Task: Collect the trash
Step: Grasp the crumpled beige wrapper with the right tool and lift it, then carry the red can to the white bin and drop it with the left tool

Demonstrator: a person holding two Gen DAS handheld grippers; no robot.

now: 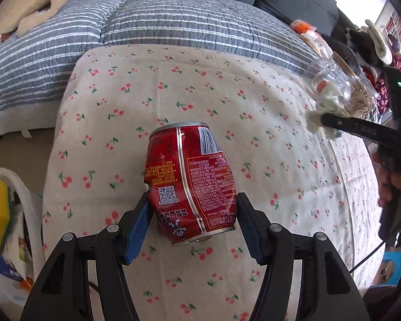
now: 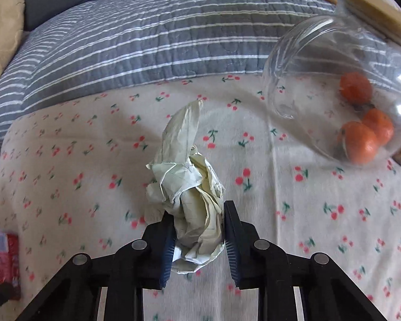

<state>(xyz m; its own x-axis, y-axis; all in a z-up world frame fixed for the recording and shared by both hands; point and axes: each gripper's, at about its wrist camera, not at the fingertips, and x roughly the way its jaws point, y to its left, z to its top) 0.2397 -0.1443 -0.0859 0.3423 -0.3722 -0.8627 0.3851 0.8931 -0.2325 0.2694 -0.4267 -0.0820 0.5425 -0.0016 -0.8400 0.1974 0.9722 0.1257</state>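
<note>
Left gripper [image 1: 192, 222] at lower centre, jaws clamped on a dented red can [image 1: 191, 183] above the cherry-print surface [image 1: 280, 187]. Right gripper [image 2: 197, 230], jaws narrow, pinching crumpled pale paper [image 2: 189, 187]. Clear jar [image 2: 334, 80] with oranges [image 2: 361, 139] at upper right.

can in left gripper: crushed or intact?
Crushed. The red can between the left gripper pads is dented, its side wall creased and buckled near the QR code.
</note>
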